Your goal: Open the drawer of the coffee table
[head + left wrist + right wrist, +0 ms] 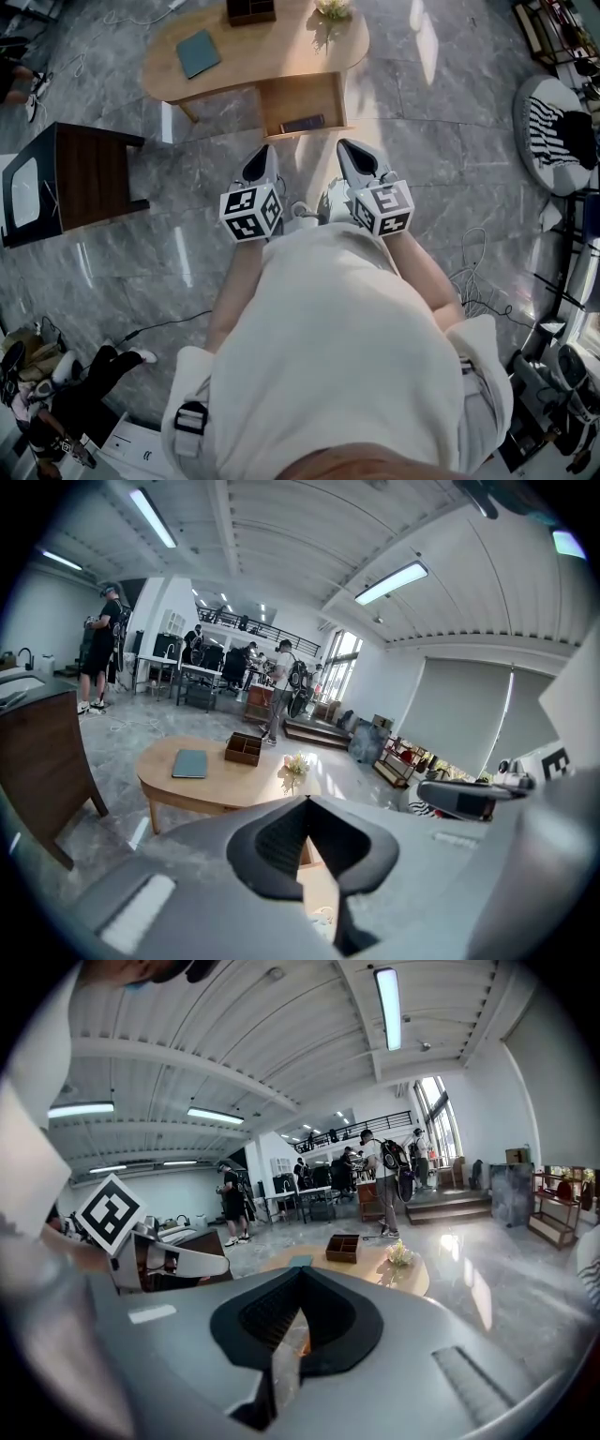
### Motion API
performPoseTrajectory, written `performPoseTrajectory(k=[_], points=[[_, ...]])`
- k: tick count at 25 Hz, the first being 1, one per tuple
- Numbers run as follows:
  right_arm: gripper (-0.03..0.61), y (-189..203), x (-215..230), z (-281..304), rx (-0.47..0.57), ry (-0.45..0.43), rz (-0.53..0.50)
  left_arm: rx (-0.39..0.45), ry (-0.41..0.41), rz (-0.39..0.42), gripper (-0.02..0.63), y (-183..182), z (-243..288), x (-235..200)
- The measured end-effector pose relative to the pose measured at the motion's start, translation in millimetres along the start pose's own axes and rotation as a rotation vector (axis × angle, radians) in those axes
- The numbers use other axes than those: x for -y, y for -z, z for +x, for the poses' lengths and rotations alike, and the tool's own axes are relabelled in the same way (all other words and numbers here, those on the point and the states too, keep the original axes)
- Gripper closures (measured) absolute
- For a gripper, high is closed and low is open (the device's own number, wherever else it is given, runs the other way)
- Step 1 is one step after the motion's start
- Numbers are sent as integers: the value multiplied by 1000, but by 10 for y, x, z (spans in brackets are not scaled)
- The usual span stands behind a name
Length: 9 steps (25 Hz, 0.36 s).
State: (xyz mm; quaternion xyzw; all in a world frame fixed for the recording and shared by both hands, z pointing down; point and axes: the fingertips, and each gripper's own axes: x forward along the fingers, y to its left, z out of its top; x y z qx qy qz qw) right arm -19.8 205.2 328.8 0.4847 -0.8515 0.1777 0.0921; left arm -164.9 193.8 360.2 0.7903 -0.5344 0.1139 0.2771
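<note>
The head view's top edge cuts off the table (281, 47), the box (251, 9) and the plant (333, 7). A dark flat thing (303, 123) in the drawer (302, 98) is too small to identify. The left gripper (307, 801) and right gripper (300, 1271) each hide all but a sliver of the drawer in their own views. The shirt (337, 337) covers both hands.

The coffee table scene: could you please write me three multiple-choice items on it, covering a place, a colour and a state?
1. Where does the book lie? A on the coffee table; B on the floor; C on a chair.
2. What colour is it? A red; B teal; C yellow.
3. How is the drawer? A shut; B missing; C pulled open.
Answers: A, it lies on the tabletop; B, its cover is teal; C, its inside shows.
</note>
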Motion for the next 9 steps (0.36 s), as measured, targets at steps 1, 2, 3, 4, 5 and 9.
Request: performPoseTrajectory(k=[1, 2, 3, 4, 5, 9], points=[[578, 5, -2, 4, -1, -1, 1, -1, 0, 0, 614, 0, -2, -3], [579, 10, -5, 8, -1, -2, 2, -1, 0, -1, 614, 4, -6, -6], [578, 15, -8, 12, -2, -2, 3, -2, 0, -1, 614, 9, -11, -11], [578, 18, -12, 18, -2, -3, 4, -3, 0, 0, 614, 16, -17, -17], [578, 19, -15, 25, -2, -3, 4, -4, 0, 2, 614, 23, -23, -24], [578, 19, -33, 60, -1, -3, 2, -9, 0, 6, 614, 50, -44, -64]])
